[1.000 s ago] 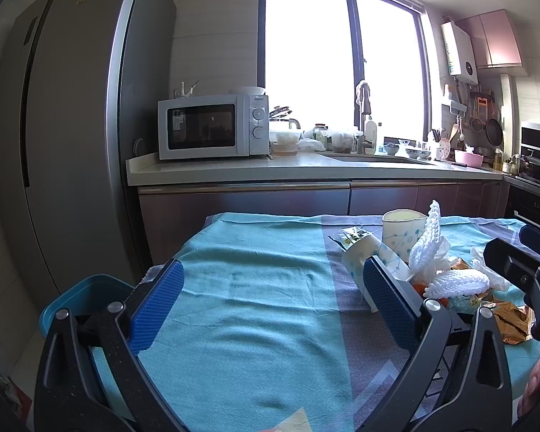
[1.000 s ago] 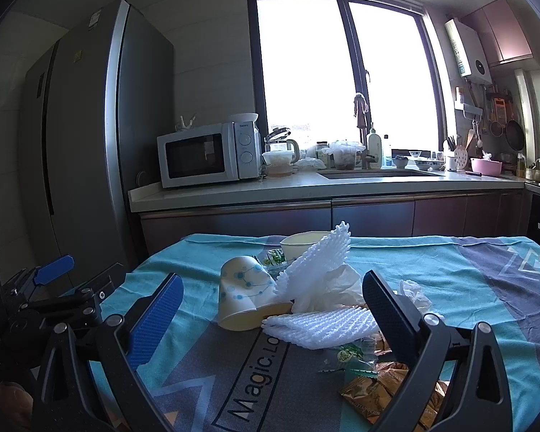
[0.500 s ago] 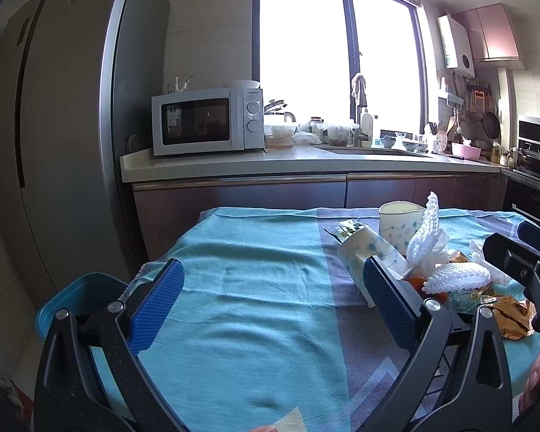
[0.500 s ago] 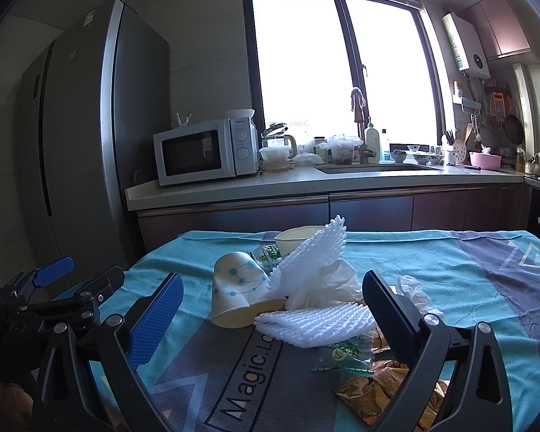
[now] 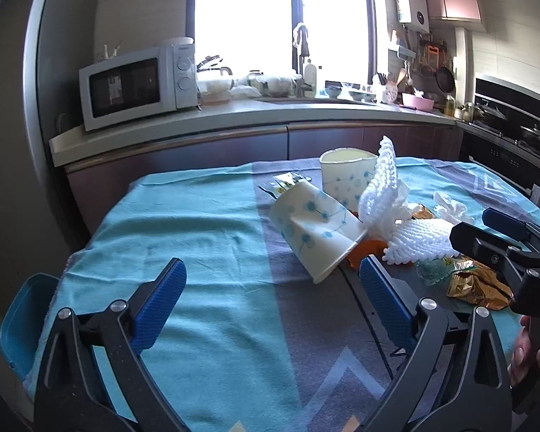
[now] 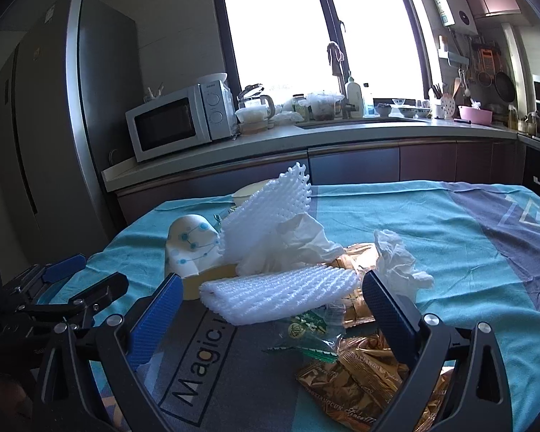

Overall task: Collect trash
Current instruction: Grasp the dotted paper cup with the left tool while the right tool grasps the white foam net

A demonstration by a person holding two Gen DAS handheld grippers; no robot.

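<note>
A pile of trash lies on the teal tablecloth [image 5: 198,223]. It holds a tipped paper cup [image 5: 316,230], an upright paper cup [image 5: 347,176], white foam netting [image 6: 280,295], crumpled tissue [image 6: 396,259], golden wrappers [image 6: 360,378] and a green wrapper [image 6: 306,327]. My left gripper [image 5: 270,273] hovers low over the cloth, its jaws wide and closing a little. The tipped cup's rim lies just beyond its fingertips, untouched. My right gripper [image 6: 270,282] stands open, and the rolled foam netting sits between its fingertips without either pad pressing on it.
A teal bin [image 5: 18,324] stands below the table's left edge. Behind the table runs a kitchen counter [image 5: 270,115] with a microwave [image 5: 136,90] and a sink under the window. A grey fridge [image 6: 72,108] stands at the far left.
Both grippers have come forward and lower toward the trash pile. The left one swung right toward the tipped cup. The foam netting now lies between the right gripper's fingertips.
</note>
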